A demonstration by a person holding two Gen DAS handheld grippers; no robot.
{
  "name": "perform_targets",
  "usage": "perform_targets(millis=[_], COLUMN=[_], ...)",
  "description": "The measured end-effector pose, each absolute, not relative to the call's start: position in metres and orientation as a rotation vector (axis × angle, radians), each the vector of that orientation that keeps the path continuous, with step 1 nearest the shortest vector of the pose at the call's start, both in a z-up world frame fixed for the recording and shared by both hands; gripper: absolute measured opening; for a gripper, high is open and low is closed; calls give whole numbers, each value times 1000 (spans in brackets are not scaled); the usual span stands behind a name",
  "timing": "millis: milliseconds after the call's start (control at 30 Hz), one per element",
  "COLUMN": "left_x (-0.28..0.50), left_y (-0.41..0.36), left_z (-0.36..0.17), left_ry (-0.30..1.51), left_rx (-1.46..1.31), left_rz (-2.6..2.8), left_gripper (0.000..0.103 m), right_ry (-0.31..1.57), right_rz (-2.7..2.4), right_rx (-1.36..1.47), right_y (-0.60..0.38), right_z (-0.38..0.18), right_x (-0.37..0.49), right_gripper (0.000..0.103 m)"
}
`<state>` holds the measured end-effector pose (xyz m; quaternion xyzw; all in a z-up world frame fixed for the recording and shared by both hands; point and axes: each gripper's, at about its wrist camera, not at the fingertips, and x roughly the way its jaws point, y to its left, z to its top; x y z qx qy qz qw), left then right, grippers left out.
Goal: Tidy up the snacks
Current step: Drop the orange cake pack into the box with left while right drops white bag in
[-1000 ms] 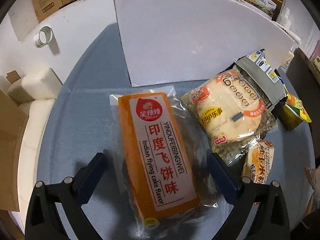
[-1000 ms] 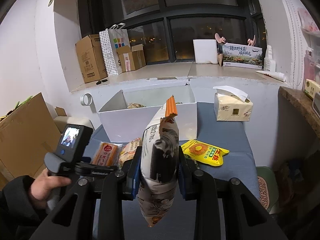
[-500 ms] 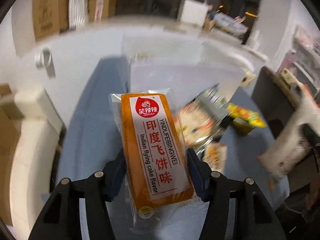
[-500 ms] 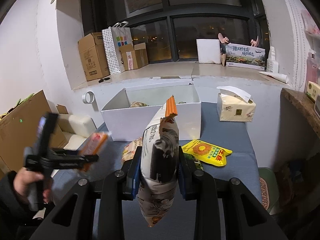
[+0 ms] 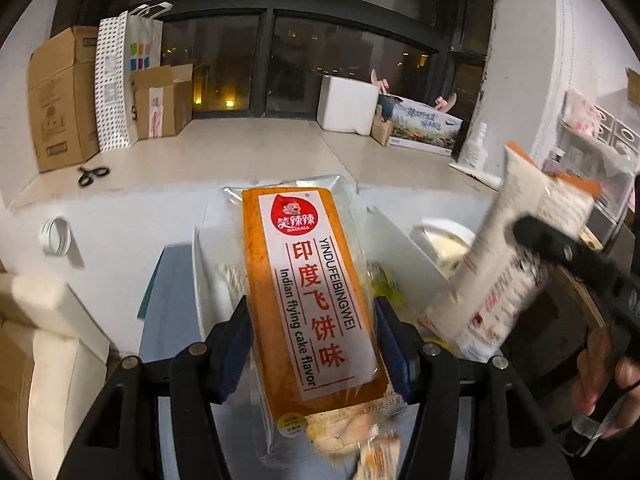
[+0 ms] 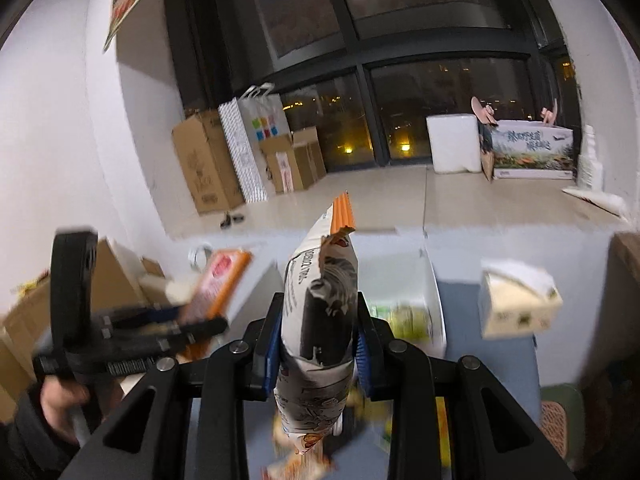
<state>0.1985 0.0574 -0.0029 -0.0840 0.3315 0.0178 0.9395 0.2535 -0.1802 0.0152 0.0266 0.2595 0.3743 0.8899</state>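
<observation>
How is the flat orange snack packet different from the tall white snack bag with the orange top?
The orange snack packet is flat and long, with a white label bearing red writing; the white snack bag is puffier, with black drawings. The left gripper holds the packet face-up, while the right gripper pinches the bag upright. Both are lifted near the white box.

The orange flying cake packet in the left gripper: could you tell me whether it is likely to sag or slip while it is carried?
The orange flying cake packet juts past the left gripper without drooping, so it probably carries fairly stiff. Its glossy clear wrapper looks slippery, so a loose grip might let it slide. It seems light for its size.
</observation>
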Motion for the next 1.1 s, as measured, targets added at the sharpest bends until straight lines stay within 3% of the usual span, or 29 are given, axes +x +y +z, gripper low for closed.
perform_targets(millis=[233,300,333,367,400,433,733,1100], left_x=[275,287,289,290,291,289,268,175], left_y=[72,76,79,81,84,85,84,75], left_z=[-33,-45,-52,-58,-65,-70,-78,-39], left_ry=[700,720,727,745,771,781,785,693], left_rx=[-120,-118,-121,-132,-155,-165,-161,-143], left_rz=[103,109,115,111,99,90,87,9], left_gripper=[68,97,102,103,103,103,103,103], right_ry=[637,683,717,768,803,820,757,609], right_rz=[690,675,683,675,656,638,628,760], right_rx=[64,75,74,65,60,56,36,88], right_y=[-135,-129,-125,-120,-118,-117,-128,-169], right_z=[10,-4,-10,-20,-26,-30,-37,3], right_x=[353,374,385,396,403,406,391,306], right_gripper=[34,37,42,74,95,103,103,103])
